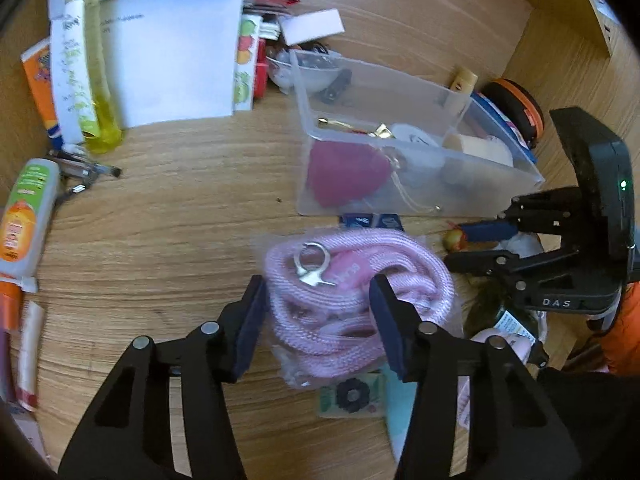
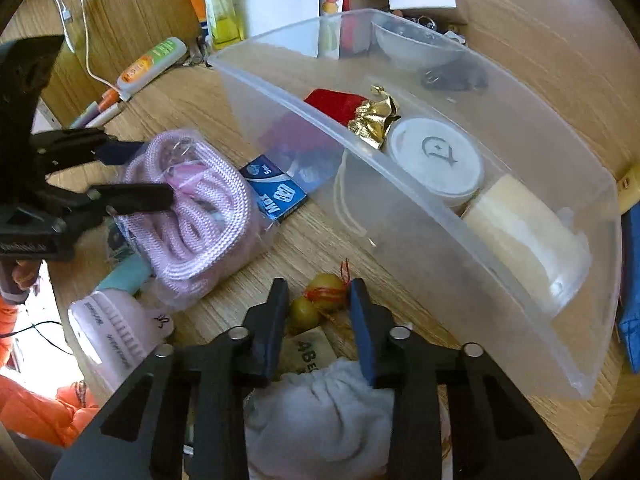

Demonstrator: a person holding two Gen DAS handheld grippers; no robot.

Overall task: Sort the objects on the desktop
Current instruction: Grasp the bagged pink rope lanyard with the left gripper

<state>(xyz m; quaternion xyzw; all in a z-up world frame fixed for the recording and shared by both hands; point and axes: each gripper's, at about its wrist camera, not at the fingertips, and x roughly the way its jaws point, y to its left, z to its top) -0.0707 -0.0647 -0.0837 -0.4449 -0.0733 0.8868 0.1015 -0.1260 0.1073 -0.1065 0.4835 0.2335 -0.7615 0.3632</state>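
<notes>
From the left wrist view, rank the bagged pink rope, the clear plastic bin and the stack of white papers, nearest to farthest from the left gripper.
1. Bagged pink rope: between the left gripper's open fingers.
2. Clear plastic bin: beyond the rope, right of centre.
3. Stack of white papers: far back, upper left.

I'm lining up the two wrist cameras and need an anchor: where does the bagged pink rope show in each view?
Left wrist view: pink rope sits low centre, between the fingers of the left tool.
Right wrist view: it lies at left of centre, with the left tool reaching in around it.
Shared landmark: the clear plastic bin, just beyond the rope in both.
</notes>
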